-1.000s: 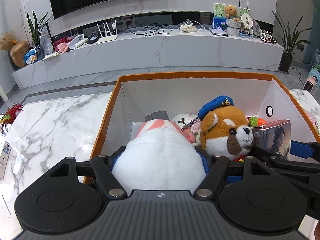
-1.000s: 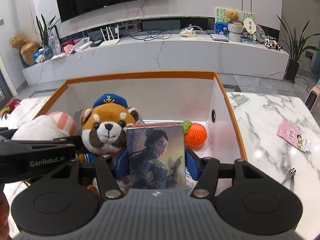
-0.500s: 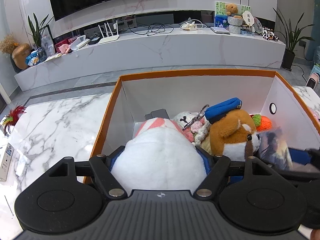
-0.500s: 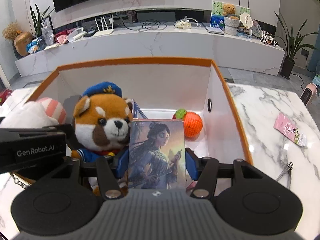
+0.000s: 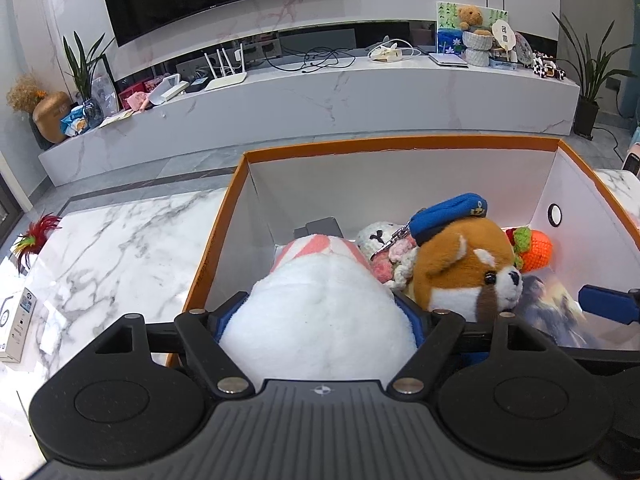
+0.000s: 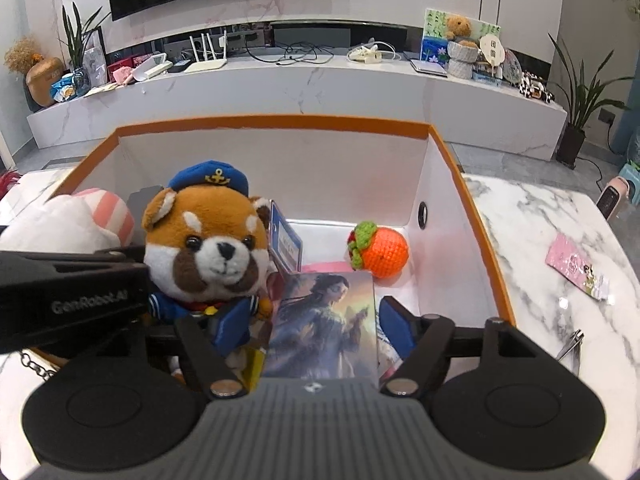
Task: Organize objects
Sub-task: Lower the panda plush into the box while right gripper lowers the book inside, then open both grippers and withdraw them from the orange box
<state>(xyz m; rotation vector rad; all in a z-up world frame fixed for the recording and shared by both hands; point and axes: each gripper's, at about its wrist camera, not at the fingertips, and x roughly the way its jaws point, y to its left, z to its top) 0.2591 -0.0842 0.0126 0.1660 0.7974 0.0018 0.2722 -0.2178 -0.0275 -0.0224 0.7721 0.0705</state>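
Observation:
My left gripper (image 5: pixel 316 312) is shut on a white plush toy with pink stripes (image 5: pixel 316 304), held over the left part of the orange-rimmed white box (image 5: pixel 400 145). My right gripper (image 6: pixel 316 320) stands open inside the box (image 6: pixel 272 122); its blue pads (image 6: pixel 394 326) sit apart from a picture box with a painted woman (image 6: pixel 326 324) that lies between them. A red-panda plush in a blue sailor cap (image 6: pixel 208 240) stands in the box, next to a crocheted orange fruit (image 6: pixel 380 250). The picture box (image 5: pixel 552 308) and fruit (image 5: pixel 532 250) also show in the left wrist view.
The box stands on a marble table (image 5: pixel 120 240). A pink card (image 6: pixel 580 272) and a nail clipper (image 6: pixel 570 342) lie on the table to the right. A small white carton (image 5: pixel 16 324) and a feather toy (image 5: pixel 32 236) lie at the left. A long white TV bench (image 6: pixel 300 84) stands behind.
My right gripper has opened and let go of the picture box, which now lies lower in the box. The red-panda plush has shifted. My left gripper still holds the white plush.

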